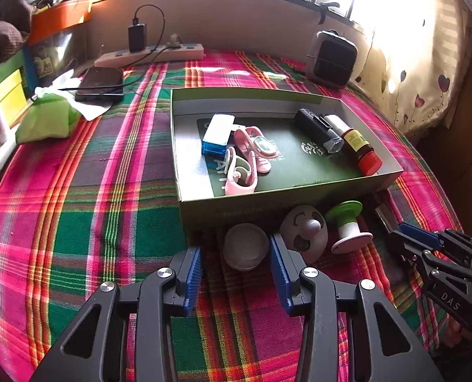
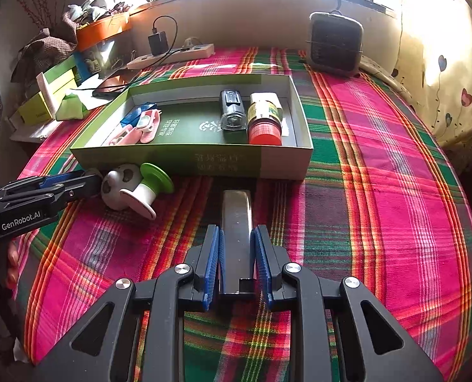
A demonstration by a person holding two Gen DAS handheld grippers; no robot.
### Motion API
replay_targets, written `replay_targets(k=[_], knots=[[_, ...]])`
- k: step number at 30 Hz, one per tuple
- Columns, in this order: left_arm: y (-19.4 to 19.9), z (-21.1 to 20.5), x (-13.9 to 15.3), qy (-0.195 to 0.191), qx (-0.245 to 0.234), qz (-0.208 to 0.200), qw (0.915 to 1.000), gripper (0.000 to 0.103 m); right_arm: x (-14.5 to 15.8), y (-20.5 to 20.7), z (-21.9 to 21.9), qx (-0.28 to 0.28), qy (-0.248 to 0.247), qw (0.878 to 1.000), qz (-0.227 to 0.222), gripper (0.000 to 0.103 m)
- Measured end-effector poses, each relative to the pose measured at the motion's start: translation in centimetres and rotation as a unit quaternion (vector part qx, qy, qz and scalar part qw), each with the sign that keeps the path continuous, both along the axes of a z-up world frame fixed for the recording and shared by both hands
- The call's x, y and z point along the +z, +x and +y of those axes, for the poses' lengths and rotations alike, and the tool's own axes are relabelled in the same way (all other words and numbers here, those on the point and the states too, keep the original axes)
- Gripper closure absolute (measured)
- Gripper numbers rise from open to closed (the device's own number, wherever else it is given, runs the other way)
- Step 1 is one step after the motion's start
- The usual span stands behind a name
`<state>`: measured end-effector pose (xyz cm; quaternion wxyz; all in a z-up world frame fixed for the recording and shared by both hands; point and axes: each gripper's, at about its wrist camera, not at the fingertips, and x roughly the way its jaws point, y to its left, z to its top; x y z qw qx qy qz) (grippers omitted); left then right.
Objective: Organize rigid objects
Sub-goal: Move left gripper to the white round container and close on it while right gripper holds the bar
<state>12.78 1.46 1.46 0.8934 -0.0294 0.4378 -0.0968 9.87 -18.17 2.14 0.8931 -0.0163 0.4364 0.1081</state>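
R fingers [image 2: 236,254] are clamped on the long dark metal stapler-like bar [image 2: 236,222], pads pressed to both its sides near the rear end, front end pointing at the green box [image 2: 188,159]. It lies flat on the plaid cloth of the bed, just short of the box's near wall, not touching it as far as I can tell. L fingers [image 1: 236,254] stand about half open w/ nothing held; the clear round lid-like disc [image 1: 245,251] sits just ahead, partly between the tips, pads not on it. Beside it: white face-toy [image 1: 306,232] and green-and-white spool [image 1: 347,222], both outside the box, close to its front wall. Already in the box: blue-white case [image 1: 216,133], pink clips [image 1: 251,159], black torch [image 1: 318,130], red-capped bottle [image 1: 360,146]. Step in hand, I reckon: lift the bar and set it in the box. To do it well: grip is far back, so the front will likely sag, so lift straight up, keep it level, clear the near wall before going fwd. Free floor is mid-box, btwn clips and torch; lay it lengthwise there, low, then let go. Don't sweep the spool w/ the R side. L should wait or go slow on the disc: it's smooth and low, prob needs the tips right down on the cloth either side.
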Motion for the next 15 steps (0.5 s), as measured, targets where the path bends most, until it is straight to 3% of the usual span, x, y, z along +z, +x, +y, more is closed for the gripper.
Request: replay_targets(k=[6,10,15], knots=[[0.12,0.13,-0.02,-0.005,0.003,-0.003,1.0,0.065,-0.04,0.01,-0.17,0.003,0.006,1.0,0.001,0.079],[0.08,0.32,-0.05,0.001,0.013,-0.004,0.9999,0.076,-0.05,-0.03,-0.14,0.004,0.009,1.0,0.0,0.079],[-0.03,0.47,-0.06,-0.002,0.016,-0.006,0.9999,0.076,-0.04,-0.01,-0.2,0.005,0.011,1.0,0.001,0.079]])
